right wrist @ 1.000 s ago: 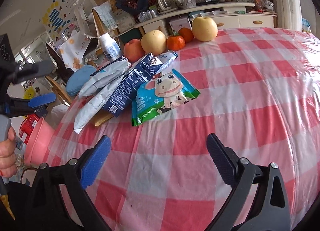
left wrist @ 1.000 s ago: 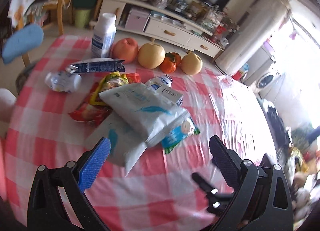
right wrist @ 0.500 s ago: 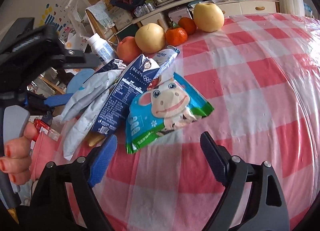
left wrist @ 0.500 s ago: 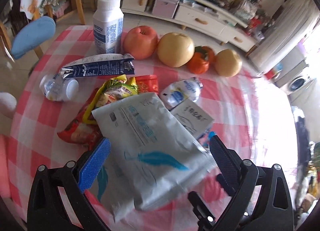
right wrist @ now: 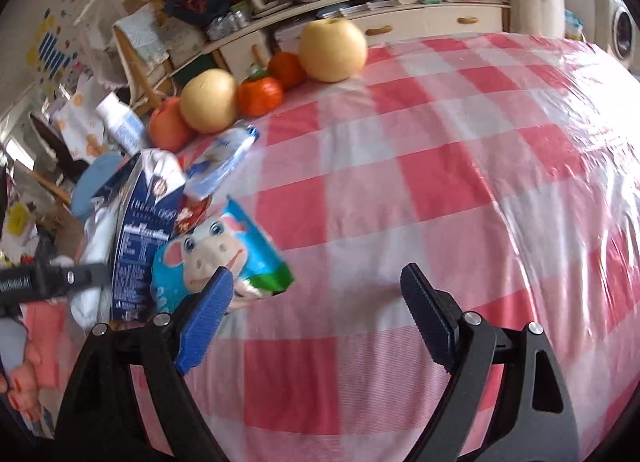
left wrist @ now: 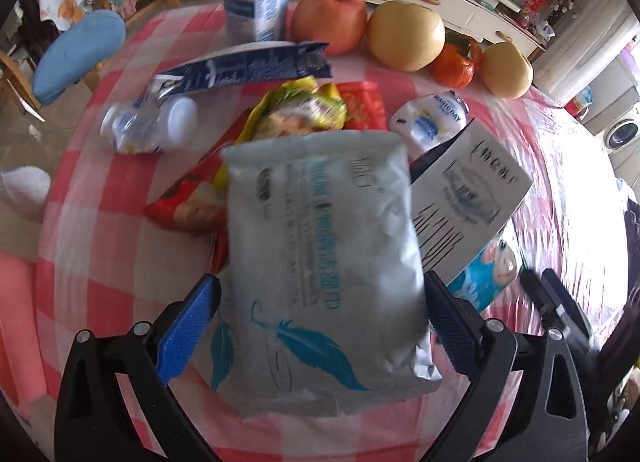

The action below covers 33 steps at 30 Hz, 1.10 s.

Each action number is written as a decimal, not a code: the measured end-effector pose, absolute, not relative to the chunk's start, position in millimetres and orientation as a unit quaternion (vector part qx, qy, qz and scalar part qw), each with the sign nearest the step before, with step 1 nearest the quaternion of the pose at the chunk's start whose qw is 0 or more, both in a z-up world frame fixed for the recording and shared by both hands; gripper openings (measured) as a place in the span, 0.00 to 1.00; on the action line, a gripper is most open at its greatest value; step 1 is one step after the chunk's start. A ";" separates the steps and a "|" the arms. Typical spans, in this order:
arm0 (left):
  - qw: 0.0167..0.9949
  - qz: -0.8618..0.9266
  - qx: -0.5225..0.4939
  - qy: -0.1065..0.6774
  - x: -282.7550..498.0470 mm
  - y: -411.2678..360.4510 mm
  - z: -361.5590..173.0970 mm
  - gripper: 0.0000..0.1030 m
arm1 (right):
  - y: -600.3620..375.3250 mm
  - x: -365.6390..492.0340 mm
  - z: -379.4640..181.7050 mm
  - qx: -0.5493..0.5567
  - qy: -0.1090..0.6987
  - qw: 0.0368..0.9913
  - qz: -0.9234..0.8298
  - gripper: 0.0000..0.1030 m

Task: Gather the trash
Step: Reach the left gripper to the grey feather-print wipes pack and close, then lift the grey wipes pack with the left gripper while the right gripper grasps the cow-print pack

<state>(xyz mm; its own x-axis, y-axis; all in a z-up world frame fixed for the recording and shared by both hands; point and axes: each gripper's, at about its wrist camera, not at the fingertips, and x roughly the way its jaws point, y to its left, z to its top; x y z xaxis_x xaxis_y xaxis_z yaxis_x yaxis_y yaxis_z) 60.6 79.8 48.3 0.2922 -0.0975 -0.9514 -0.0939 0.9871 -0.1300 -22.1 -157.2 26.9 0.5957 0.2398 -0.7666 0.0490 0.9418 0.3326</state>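
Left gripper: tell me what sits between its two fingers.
In the left wrist view, the left gripper stands open with the grey feather-print pack lying between its fingers; the pads do not visibly press on it.

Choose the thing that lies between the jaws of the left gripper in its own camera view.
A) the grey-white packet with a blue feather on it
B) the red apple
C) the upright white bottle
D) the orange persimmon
A: in the left wrist view the grey-white packet with the blue feather fills the gap between the open jaws of the left gripper; whether the pads touch it is unclear.
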 end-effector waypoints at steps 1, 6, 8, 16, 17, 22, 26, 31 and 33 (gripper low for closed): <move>0.801 -0.003 -0.081 0.593 57.2 81.5 49.0 0.95 | -159.4 -22.6 27.0 0.170 0.445 0.877 0.058 0.84; 0.804 -0.020 -0.084 0.588 47.1 88.1 50.0 0.94 | -139.4 -21.9 30.4 0.171 0.437 0.875 0.114 0.84; 0.805 -0.029 -0.092 0.586 46.1 91.0 48.2 0.84 | -127.1 -23.6 30.8 0.167 0.436 0.873 0.140 0.84; 0.812 -0.055 -0.109 0.570 31.5 97.3 48.2 0.76 | -111.3 -19.7 26.1 0.194 0.431 0.870 0.141 0.84; 0.812 -0.057 -0.111 0.570 30.3 98.9 48.0 0.76 | -109.1 -16.3 24.3 0.189 0.437 0.869 0.133 0.84; 0.812 -0.072 -0.128 0.566 26.8 109.2 51.6 0.76 | -91.4 -7.8 24.0 0.103 0.440 0.885 0.114 0.86; 0.818 -0.076 -0.138 0.554 23.7 119.1 60.4 0.76 | -99.5 -3.0 24.8 0.069 0.446 0.887 0.103 0.88; 0.833 -0.074 -0.124 0.534 16.2 122.8 74.7 0.76 | -119.8 -3.3 31.8 0.034 0.435 0.898 0.061 0.88; 0.835 -0.080 -0.128 0.529 13.7 122.9 78.8 0.76 | -129.9 -0.9 31.4 0.052 0.438 0.895 0.064 0.88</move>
<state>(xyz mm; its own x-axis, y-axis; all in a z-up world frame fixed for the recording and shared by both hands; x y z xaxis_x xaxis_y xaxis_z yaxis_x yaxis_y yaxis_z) 13.7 122.9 78.8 0.4271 -0.2680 -0.8636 -0.0022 0.9548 -0.2973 -0.9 -129.9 31.4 0.6087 0.1593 -0.7772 -0.0686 0.9865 0.1486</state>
